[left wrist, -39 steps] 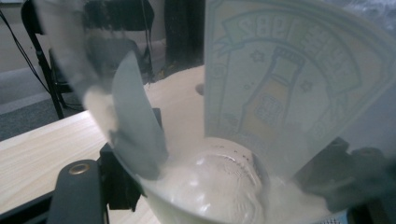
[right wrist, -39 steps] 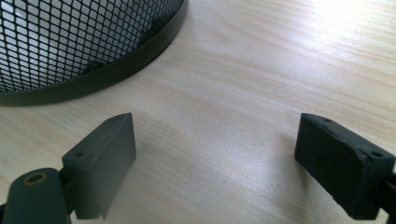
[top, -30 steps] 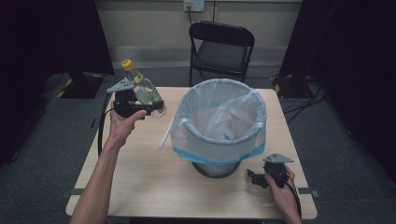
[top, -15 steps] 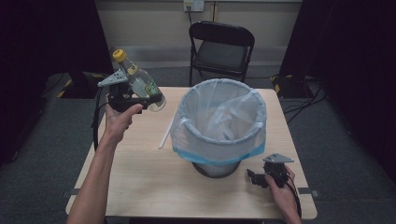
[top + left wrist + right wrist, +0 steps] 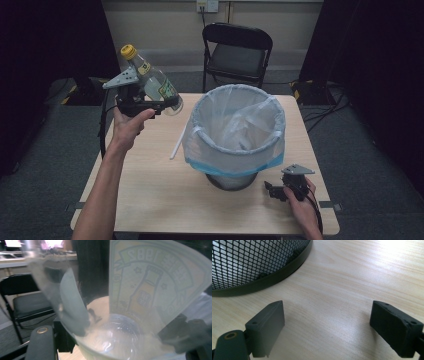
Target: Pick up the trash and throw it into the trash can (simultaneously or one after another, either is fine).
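Left jaws: closed around the lower body of a clear plastic bottle [image 5: 150, 82]; in the left gripper view the bottle's base and printed label press between them.
Left gripper [image 5: 150, 106]: raised above the far left corner of the surface, held in the person's left hand [image 5: 127, 127], its grey three-cornered plate on top and its cable hanging down beside the forearm.
Bottle: tilted, its yellow cap [image 5: 128, 51] up and to the far left, its base pointing down toward the bin; clear of the surface and just left of the bin's rim, not over the opening.
Right jaws: wide apart with nothing between them; the right gripper view shows bare wood in the gap.
Right gripper [image 5: 274, 191]: low at the near right corner, in the person's right hand [image 5: 300, 200], just beside the bin's foot.
Bin [image 5: 231, 131]: a black mesh basket lined with a pale translucent bag that folds over the rim, standing near the middle of the surface, slightly to the right.
Straw [image 5: 177, 145]: a white stick lying flat on the wood just left of the bin.
Surface [image 5: 150, 190]: light wood.
Beyond: a black folding chair [image 5: 236, 47] stands behind the far edge.
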Motion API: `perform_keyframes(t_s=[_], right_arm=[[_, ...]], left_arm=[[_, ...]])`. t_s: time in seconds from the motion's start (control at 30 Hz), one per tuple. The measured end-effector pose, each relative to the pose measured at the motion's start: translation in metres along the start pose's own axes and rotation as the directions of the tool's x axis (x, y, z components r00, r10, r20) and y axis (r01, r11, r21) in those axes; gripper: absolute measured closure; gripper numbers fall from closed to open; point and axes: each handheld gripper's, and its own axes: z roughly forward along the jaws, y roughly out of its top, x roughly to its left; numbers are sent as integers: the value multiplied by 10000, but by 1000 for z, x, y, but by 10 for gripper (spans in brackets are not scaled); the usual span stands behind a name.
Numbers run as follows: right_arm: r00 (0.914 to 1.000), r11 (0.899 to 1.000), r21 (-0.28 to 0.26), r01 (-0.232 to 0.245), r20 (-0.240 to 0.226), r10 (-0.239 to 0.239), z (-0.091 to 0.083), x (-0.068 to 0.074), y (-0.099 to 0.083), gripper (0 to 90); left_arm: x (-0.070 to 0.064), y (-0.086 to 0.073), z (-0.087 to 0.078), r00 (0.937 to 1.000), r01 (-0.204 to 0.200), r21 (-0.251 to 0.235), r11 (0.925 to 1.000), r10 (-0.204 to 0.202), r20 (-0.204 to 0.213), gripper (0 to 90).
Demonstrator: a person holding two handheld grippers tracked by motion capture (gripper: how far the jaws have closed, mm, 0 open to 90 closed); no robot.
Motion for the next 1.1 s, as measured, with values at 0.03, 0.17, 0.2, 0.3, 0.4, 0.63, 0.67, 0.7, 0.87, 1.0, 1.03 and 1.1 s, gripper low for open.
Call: perform_keyframes(t_s=[0.03,0.17,0.2,0.3,0.4,0.63,0.67,0.7,0.87,1.0,1.03,1.1], right_arm=[[10000,10000,2,-3,2,3,0,0,0,116],[10000,10000,2,-2,-3,2,0,0,0,116],[10000,10000,2,-2,-3,2,0,0,0,116],[10000,10000,2,-2,-1,2,0,0,0,116],[10000,10000,2,-4,2,4,0,0,0,116],[10000,10000,2,-3,2,3,0,0,0,116],[10000,10000,3,-3,3,3,0,0,0,116],[10000,10000,1,-1,0,1,0,0,0,116],[10000,10000,2,-2,-3,2,0,0,0,116],[10000,10000,3,-3,1,3,0,0,0,116],[10000,10000,3,-3,1,3,0,0,0,116],[10000,10000,1,-2,2,2,0,0,0,116]], left_arm=[[-1,0,1,9998,66,-53,10000,-65,191,278],[-8,4,5,9997,-130,278,9995,124,202,278],[-11,7,6,9991,-166,286,9995,154,395,278],[-19,12,10,9975,-379,261,9989,363,601,278],[-25,18,13,9961,-529,178,9984,515,711,278],[-37,31,24,9924,-686,149,9975,667,1037,278],[-38,34,26,9919,-752,202,9970,727,1043,278],[-40,36,28,9913,-819,255,9963,788,1053,278],[-49,47,40,9877,-858,224,9961,821,1329,278],[-55,51,50,9835,-896,316,9955,834,1604,278],[-55,51,50,9835,-896,316,9955,834,1604,278],[-60,53,61,9797,-972,602,9934,849,1818,278]])
